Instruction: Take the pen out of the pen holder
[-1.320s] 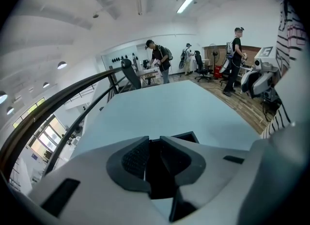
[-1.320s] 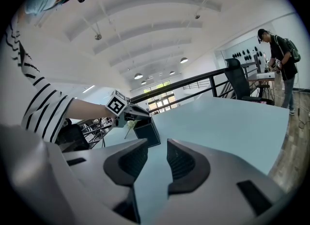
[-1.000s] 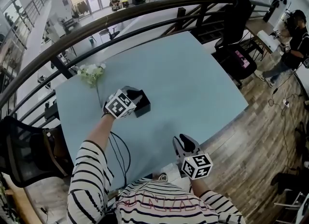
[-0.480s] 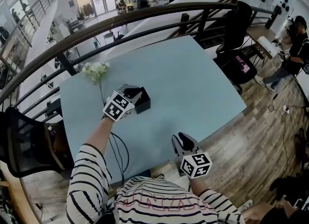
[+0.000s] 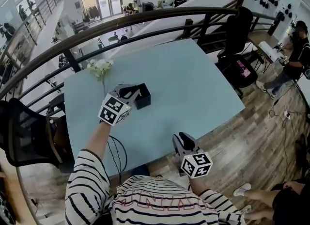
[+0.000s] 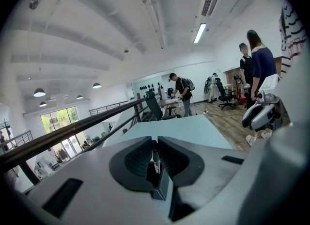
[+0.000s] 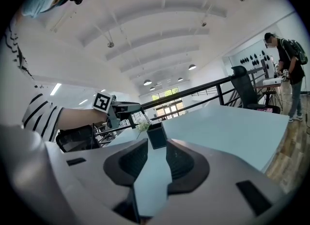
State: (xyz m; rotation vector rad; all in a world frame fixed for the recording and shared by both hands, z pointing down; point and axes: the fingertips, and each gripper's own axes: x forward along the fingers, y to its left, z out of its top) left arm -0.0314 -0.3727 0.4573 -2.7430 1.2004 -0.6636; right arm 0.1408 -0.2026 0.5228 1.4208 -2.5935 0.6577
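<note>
Rising since a second ago, the left gripper (image 6: 154, 141) is now hanging higher above the pen holder (image 5: 143, 98), which is sitting where it was on the pale blue table (image 5: 193, 83). Its jaws are pressing together on the pen (image 6: 155, 163), a slim stick, dark with a whitish stretch in the middle, standing nearly upright in the narrow slit between the pads. Just beneath and beyond those jaws the holder is sitting, a small black square box with an open top. The pen's long axis is running down toward that opening, and whether its lower end is clearing the rim cannot be told. Well back from it, the right gripper (image 5: 181, 139) is idling with jaws apart and nothing between them, facing the holder across bare table. The coming move is likely depending on the left hand pulling straight up along the pen's length.
</note>
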